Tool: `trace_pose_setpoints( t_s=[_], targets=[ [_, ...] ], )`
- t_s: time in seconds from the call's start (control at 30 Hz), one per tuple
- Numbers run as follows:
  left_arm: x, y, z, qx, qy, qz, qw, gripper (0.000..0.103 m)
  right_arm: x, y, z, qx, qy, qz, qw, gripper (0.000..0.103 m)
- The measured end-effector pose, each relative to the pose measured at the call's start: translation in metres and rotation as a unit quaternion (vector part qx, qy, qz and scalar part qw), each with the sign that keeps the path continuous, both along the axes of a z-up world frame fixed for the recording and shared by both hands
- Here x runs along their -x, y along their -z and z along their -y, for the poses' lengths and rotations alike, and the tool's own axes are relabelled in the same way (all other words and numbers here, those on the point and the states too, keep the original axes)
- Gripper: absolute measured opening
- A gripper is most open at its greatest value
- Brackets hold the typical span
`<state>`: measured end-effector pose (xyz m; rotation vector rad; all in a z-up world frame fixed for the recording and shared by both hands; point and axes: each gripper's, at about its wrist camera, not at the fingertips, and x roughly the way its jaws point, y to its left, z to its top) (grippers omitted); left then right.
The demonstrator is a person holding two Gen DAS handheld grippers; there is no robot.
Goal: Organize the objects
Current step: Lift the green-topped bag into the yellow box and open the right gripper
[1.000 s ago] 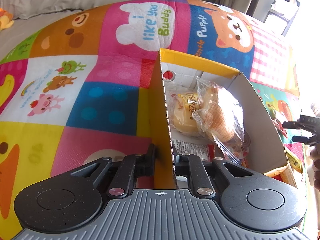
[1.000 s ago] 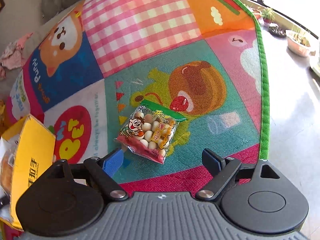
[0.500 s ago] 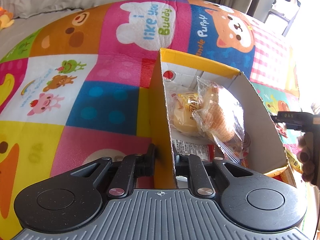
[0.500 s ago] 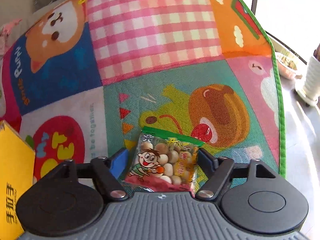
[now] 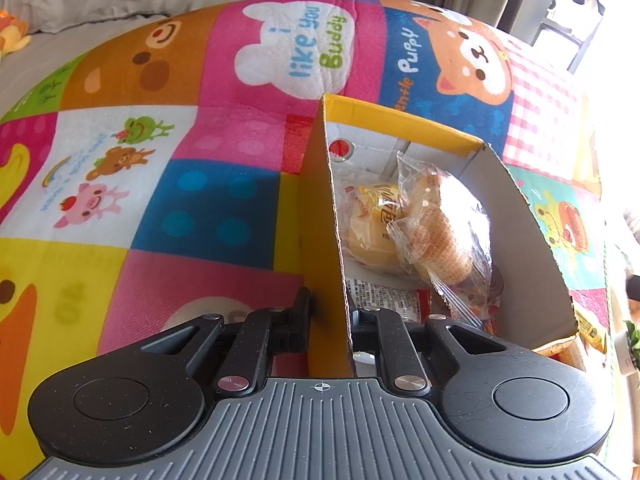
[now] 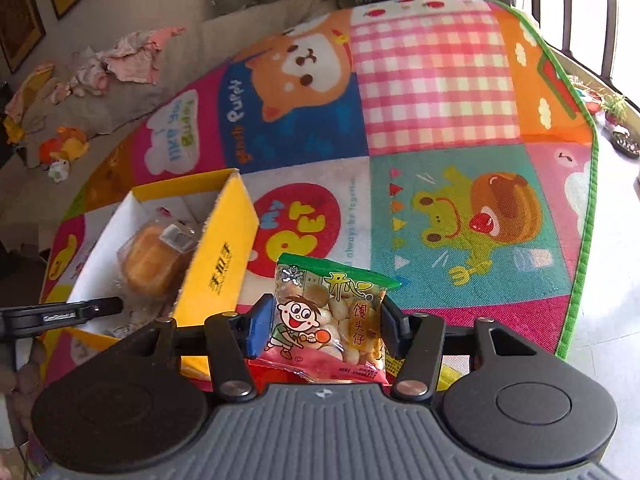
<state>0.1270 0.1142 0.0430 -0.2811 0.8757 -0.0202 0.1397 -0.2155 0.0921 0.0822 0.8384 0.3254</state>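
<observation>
Surface: patchwork cartoon play mat [image 5: 256, 68], printed "i like you Buddy".
Container: yellow cardboard box [image 5: 324, 216] holding clear-wrapped buns [image 5: 440, 224].
Left gripper [image 5: 329, 312]: clamped on box wall.
Right gripper [image 6: 326, 328]: just closed on cartoon-boy snack bag [image 6: 332, 312].

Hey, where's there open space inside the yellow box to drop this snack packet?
Inside the yellow box, bare floor shows at the far end, beyond the wrapped bread. The middle is crowded with the bread and a clear-wrapped pastry; flat packets cover the near end by the left gripper.

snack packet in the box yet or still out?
Out. The snack packet sits clamped in the right gripper, beside the yellow box, not inside.
</observation>
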Motion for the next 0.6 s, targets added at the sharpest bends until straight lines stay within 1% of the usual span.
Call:
trace_pose_setpoints(
  t_s=[0.07,0.13,0.2,0.3,0.37,0.43,0.5,0.6],
  targets=[
    [0.000,0.000,0.000,0.001,0.000,0.000,1.0000,0.016,0.014,-0.013,0.002,-0.014,-0.019,0.007,1.000,0.054],
    [0.000,0.000,-0.001,0.003,-0.002,0.001,1.0000,0.016,0.029,-0.022,0.001,-0.021,-0.050,0.014,0.998,0.054],
    [0.000,0.000,-0.001,0.003,-0.002,0.001,1.0000,0.016,0.044,-0.024,-0.005,-0.015,-0.075,0.024,0.997,0.054],
    [0.001,0.000,-0.001,0.001,0.000,0.000,1.0000,0.016,0.063,-0.020,-0.019,-0.002,-0.108,0.020,0.994,0.054],
    [0.002,0.000,-0.001,0.000,0.001,0.000,1.0000,0.016,0.074,-0.021,-0.028,0.009,-0.127,0.027,0.991,0.054],
    [0.002,0.000,-0.001,0.001,0.000,-0.001,1.0000,0.016,0.082,-0.029,-0.033,0.012,-0.139,0.044,0.989,0.054],
    [0.002,0.000,0.000,-0.001,0.000,-0.001,1.0000,0.016,0.085,-0.040,-0.035,0.004,-0.146,0.060,0.987,0.054],
    [0.003,0.000,0.001,-0.002,0.000,0.000,1.0000,0.016,0.083,-0.056,-0.038,-0.007,-0.143,0.078,0.987,0.054]
  ],
)
